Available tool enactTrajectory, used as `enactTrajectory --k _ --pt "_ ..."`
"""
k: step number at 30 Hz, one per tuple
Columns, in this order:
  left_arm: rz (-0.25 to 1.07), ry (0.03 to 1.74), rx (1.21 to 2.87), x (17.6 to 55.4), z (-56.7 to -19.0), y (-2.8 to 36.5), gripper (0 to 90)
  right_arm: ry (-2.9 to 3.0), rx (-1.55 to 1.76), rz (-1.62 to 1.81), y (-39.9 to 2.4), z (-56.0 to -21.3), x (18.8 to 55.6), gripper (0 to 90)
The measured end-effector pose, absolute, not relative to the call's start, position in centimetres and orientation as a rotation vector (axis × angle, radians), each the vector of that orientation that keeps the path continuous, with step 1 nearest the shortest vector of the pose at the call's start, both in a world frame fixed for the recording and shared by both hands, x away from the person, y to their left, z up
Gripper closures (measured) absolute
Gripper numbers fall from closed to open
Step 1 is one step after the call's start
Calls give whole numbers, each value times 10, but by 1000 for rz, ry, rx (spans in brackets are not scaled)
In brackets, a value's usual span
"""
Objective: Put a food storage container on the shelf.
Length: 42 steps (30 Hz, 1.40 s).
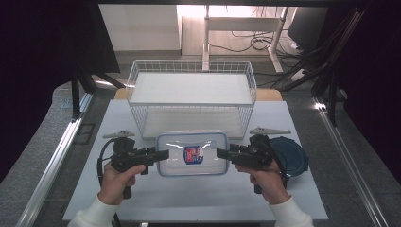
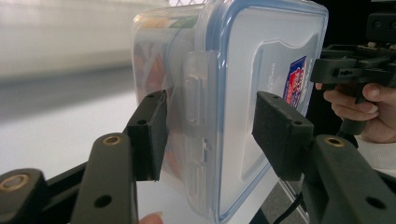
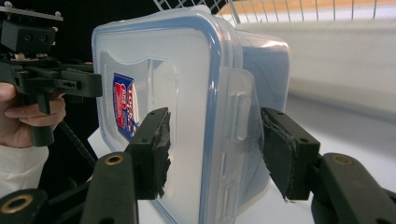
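The wire basket (image 1: 191, 97) stands just behind the lidded container (image 1: 192, 153), blocking the way forward across the counter (image 1: 189, 198). A dark round lid (image 1: 291, 156) lies just beside the right tongs (image 1: 222, 153), crowding that side. Left of the left tongs (image 1: 163, 154) and along the near edge, the counter lies bare, giving free passage.

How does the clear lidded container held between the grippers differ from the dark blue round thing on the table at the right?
The clear container is rectangular with rounded corners; the dark blue round thing is circular. The container is see-through with a blue-rimmed lid and a red-and-blue label; the round thing is dark and opaque. The container is clamped at its two ends by the left gripper and right gripper; the round thing lies untouched beside the right hand.
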<state>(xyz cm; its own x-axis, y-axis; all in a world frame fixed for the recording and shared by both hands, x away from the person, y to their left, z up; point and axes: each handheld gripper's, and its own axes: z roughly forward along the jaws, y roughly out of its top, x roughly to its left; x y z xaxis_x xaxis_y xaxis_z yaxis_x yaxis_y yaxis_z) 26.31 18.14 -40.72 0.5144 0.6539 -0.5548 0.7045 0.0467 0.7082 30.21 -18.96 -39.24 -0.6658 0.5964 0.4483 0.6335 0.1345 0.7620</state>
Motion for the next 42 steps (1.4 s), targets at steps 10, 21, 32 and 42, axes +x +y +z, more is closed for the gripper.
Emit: enactTrajectory --k 10,21,32,42 --pt "-27 1140 1627 285 -379 185 465 -2377 -1237 -1655 -186 -360 322 445" --pt "-1 1128 1633 309 -359 187 465 -2388 -1214 -1680 -184 -341 347 446" --pt "12 1108 1636 319 -347 186 465 -2396 -1201 -1709 -186 -329 356 448" --pt "19 1082 1633 337 -323 190 466 -2396 -1186 -1756 -185 -309 368 452"
